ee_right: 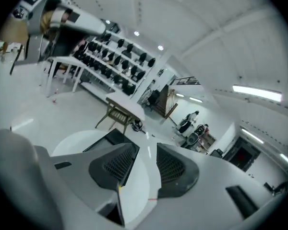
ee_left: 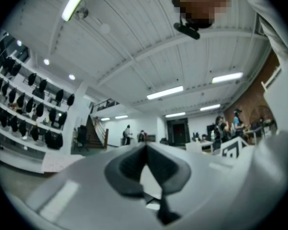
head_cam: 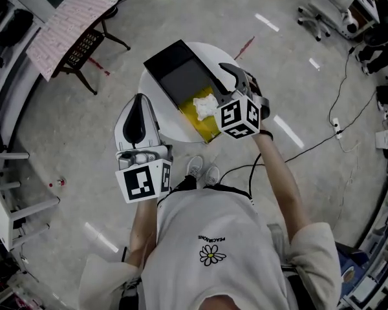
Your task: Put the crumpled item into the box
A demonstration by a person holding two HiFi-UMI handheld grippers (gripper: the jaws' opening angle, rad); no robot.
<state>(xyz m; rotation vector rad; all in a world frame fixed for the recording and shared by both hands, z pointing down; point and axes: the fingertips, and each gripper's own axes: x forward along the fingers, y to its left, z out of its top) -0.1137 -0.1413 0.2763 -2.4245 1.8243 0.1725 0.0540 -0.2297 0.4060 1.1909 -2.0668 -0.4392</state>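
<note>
In the head view a black box (head_cam: 180, 76) lies open on a round white table (head_cam: 154, 82). Its yellow inside (head_cam: 204, 123) faces up. A white crumpled item (head_cam: 204, 104) rests on the yellow part. My right gripper (head_cam: 231, 75) hovers over the box's right edge, just right of the crumpled item. In the right gripper view its jaws (ee_right: 147, 147) stand apart with nothing between them, above the table (ee_right: 77, 140) and the black box (ee_right: 104, 139). My left gripper (head_cam: 139, 102) is held at the table's near left edge, away from the box. It points at the room with its tips (ee_left: 145, 145) together and empty.
A wooden stand with a pink patterned board (head_cam: 70, 24) is on the floor at the far left. Shelving (head_cam: 6, 192) runs along the left side. An office chair (head_cam: 330, 5) and a floor cable (head_cam: 339, 124) lie to the right. The person's shoes (head_cam: 204, 170) are by the table's near edge.
</note>
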